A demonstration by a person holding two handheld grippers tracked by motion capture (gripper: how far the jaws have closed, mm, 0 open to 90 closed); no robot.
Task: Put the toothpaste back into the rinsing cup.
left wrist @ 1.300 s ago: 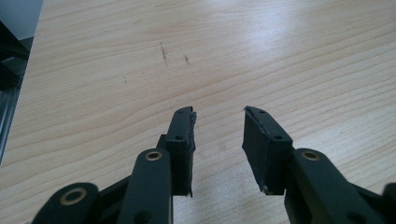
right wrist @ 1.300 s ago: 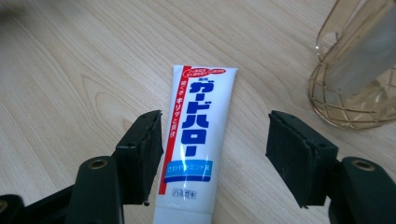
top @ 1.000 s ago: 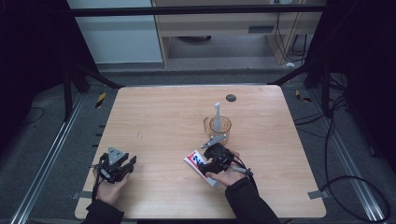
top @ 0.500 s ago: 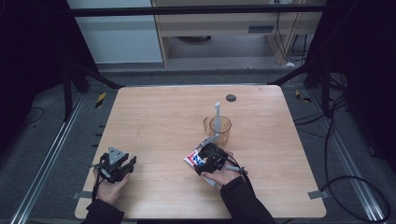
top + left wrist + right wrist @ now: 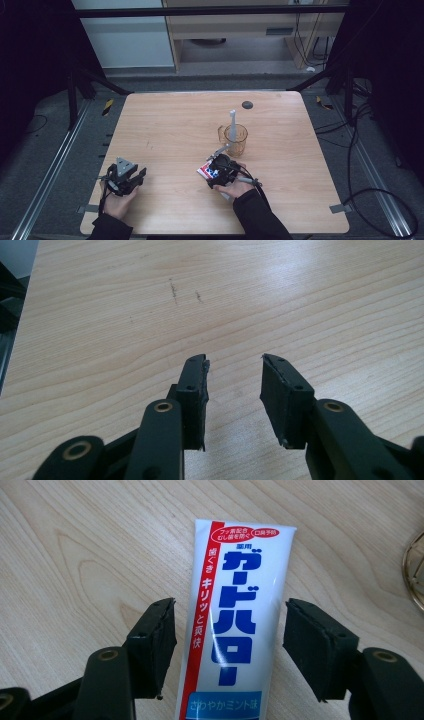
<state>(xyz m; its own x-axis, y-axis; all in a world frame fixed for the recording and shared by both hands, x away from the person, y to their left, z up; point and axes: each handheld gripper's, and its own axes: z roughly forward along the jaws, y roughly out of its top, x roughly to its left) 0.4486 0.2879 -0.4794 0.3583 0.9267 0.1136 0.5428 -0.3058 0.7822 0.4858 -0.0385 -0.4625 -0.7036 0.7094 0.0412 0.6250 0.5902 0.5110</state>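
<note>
A white toothpaste tube with blue and red lettering lies flat on the wooden table. My right gripper hovers over it with one jaw on each side of the tube. Gaps show between pads and tube, so it is open; the jaws have just been closing slightly. From above, the right gripper covers most of the tube near the table's front middle. My left gripper rests open over bare wood, nothing between its jaws. From above, the left gripper sits at the front left.
An amber transparent cup stands just behind the right gripper, with a white toothbrush upright in it. The cup's rim shows at the right edge of the right gripper view. A small dark disc lies near the far edge.
The right hand has shifted slightly left and lower over the toothpaste tube. The left hand has stayed where it was.
</note>
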